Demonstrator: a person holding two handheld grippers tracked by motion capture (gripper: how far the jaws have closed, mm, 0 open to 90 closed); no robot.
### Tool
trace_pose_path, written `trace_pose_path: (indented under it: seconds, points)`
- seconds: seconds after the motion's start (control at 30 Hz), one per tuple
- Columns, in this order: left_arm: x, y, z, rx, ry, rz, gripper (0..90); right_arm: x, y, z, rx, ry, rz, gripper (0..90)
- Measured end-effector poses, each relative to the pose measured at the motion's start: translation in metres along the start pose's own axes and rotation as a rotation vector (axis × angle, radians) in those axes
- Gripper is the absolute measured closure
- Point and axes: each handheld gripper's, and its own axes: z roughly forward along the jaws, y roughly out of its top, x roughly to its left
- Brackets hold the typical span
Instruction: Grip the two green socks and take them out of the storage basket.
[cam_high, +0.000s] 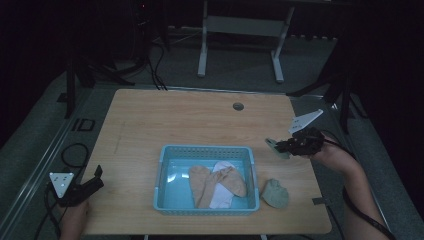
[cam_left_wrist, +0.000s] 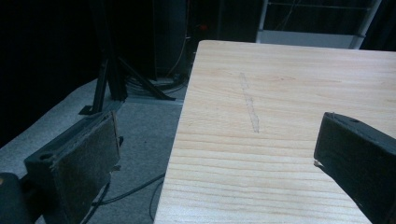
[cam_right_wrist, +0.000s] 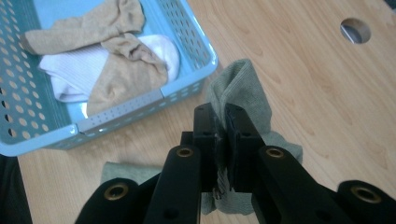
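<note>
My right gripper (cam_high: 278, 145) hovers over the table to the right of the blue basket (cam_high: 205, 150), shut on a grey-green sock (cam_high: 273, 146). In the right gripper view the jaws pinch that sock (cam_right_wrist: 240, 86) between the pads, with cloth sticking up past my right gripper's (cam_right_wrist: 223, 114) tips and hanging below. A second grey-green sock (cam_high: 275, 194) lies bunched on the wood by the basket's right front corner. Inside the basket lie tan socks (cam_high: 202, 182) and a white sock (cam_high: 222, 195). My left gripper (cam_high: 99, 177) rests at the table's left front edge, open, nothing between its jaws (cam_left_wrist: 210, 140).
The wooden table (cam_high: 175, 120) has a round cable hole (cam_high: 238, 106) at the back. A faint scratch (cam_left_wrist: 250, 105) marks the wood ahead of the left gripper. Stands and cables sit on the grey floor around the table.
</note>
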Motion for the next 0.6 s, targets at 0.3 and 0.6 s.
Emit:
trace_pose_path:
  seconds: [0.3, 0.6]
  points:
    - [0.000, 0.000, 0.000, -0.001, -0.002, 0.000, 0.4, -0.008, -0.016, 0.033, 0.061, 0.021, 0.032, 84.1]
    - [0.000, 0.000, 0.000, -0.001, -0.003, -0.001, 0.4, -0.011, -0.036, 0.075, 0.128, 0.061, 0.074, 84.1]
